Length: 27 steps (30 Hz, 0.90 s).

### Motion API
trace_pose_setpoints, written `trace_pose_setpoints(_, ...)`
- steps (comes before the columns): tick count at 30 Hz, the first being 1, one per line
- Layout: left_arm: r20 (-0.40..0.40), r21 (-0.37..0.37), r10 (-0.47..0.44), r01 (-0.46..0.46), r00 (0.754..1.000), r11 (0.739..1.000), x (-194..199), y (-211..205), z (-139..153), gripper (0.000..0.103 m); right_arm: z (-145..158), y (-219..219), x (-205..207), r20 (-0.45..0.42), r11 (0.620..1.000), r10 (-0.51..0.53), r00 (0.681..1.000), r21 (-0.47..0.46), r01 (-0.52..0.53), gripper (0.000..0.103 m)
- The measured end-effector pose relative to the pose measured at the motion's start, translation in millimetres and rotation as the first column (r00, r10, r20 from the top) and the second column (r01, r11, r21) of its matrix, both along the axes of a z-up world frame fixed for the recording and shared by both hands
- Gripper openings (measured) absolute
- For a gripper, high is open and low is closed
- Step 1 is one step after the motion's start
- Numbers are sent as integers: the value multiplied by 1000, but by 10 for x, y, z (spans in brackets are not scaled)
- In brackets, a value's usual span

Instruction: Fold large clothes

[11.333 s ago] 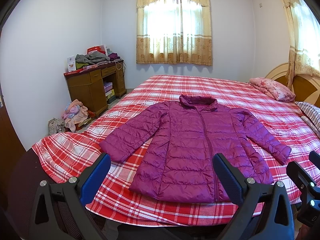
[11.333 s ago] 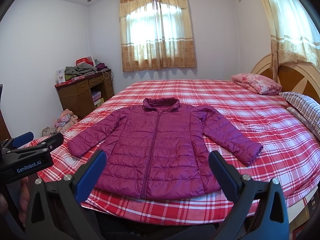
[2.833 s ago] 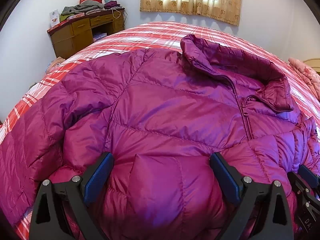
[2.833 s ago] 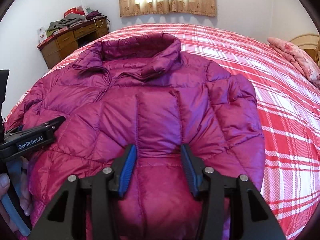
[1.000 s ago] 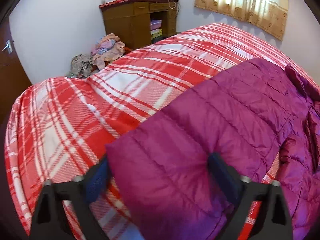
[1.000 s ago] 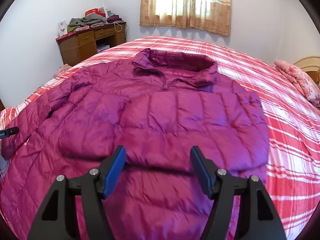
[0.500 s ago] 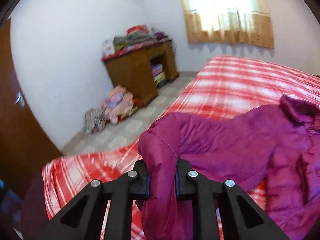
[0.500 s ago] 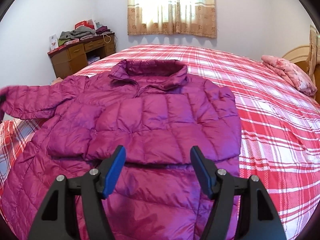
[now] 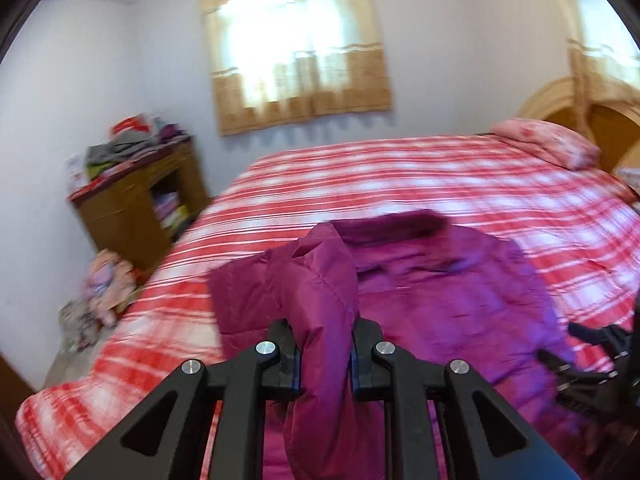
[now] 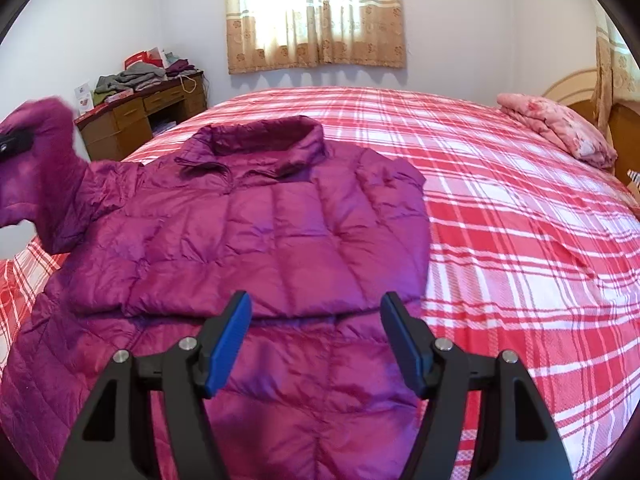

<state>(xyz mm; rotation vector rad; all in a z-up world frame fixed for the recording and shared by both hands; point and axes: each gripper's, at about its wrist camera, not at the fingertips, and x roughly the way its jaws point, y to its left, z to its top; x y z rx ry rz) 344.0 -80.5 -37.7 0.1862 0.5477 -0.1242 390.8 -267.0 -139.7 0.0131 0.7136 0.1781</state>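
Note:
A magenta puffer jacket lies face up on the red plaid bed, its right sleeve folded across the chest. My left gripper is shut on the cuff end of the other sleeve and holds it up above the bed. In the right wrist view that raised sleeve hangs at the far left, with part of the left gripper beside it. My right gripper hovers open over the jacket's lower front, nothing between its blue pads. The jacket's body spreads to the right in the left wrist view.
A wooden desk piled with clothes stands against the far left wall, with a heap of clothes on the floor beside it. A pink folded blanket rests near the headboard. A curtained window is behind the bed.
My left gripper closed on the sleeve's cuff, lifted it off the bed and swung it towards the jacket's body. My right gripper drifted a little over the jacket and stayed open.

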Motion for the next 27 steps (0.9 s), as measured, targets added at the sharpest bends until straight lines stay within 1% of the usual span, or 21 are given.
trace_pose_setpoints(2, -19, -5, -43, 42, 999, 999, 55, -322, -78, 17, -33, -69, 4, -9, 1000, -13, 1000, 14, 13, 70)
trace_pose_setpoints(4, -46, -20, -70, 69, 996, 997, 122, -528, -158, 30, -69, -126, 22, -24, 999, -24, 999, 25, 24, 70)
trace_pose_setpoints(6, -73, -5, -81, 81, 994, 997, 166, -735, -261, 61, -102, -178, 29, -36, 999, -29, 999, 30, 30, 70)
trace_pose_setpoints(8, -38, 4, -86, 87, 996, 996, 98, -872, -300, 71, -130, -232, 35, -51, 999, -34, 998, 36, 36, 72)
trace_pose_setpoints(10, -3, 17, -104, 104, 995, 994, 0, -927, -275, 76, -158, -294, 37, -66, 997, -45, 997, 51, 49, 85)
trace_pose_setpoints(11, 15, 31, -106, 105, 994, 994, -49, -912, -270, 82, -167, -320, 39, -70, 997, -48, 996, 62, 53, 88)
trace_pose_setpoints(13, 57, 32, -117, 115, 992, 993, -128, -811, -238, 84, -178, -364, 50, -79, 995, -55, 995, 78, 61, 88)
trace_pose_setpoints(15, 79, 20, -102, 100, 992, 995, -161, -634, -206, 84, -160, -373, 56, -85, 995, -60, 995, 77, 66, 88)
trace_pose_setpoints(17, 90, 8, -56, 55, 994, 998, -155, -418, -210, 88, -97, -362, 42, -75, 995, -54, 996, 82, 61, 88)
trace_pose_setpoints(19, 86, 17, 18, -20, 996, 1000, -87, -143, -301, 89, -4, -335, 41, -68, 994, -35, 997, 105, 42, 88)
trace_pose_setpoints(20, 68, 46, 84, -87, 994, 995, -9, 36, -408, 89, 49, -306, 38, -61, 992, -22, 998, 121, 29, 88)
trace_pose_setpoints(22, 15, 85, 175, -176, 984, 981, 122, 277, -571, 89, 145, -226, 60, -53, 988, 13, 999, 156, -4, 88)
trace_pose_setpoints(24, -64, 88, 286, -280, 956, 956, 267, 607, -775, 89, 190, -105, 123, -67, 978, 69, 995, 202, -54, 87)
trace_pose_setpoints(25, -109, 77, 327, -320, 939, 944, 325, 765, -871, 89, 189, -46, 165, -81, 972, 90, 993, 226, -69, 80)
trace_pose_setpoints(26, -134, 69, 346, -340, 928, 938, 356, 845, -930, 89, 170, 26, 218, -101, 967, 110, 989, 242, -83, 76)
trace_pose_setpoints(27, -166, 53, 369, -366, 914, 929, 382, 956, -1004, 89, 141, 98, 268, -118, 965, 127, 985, 245, -95, 70)
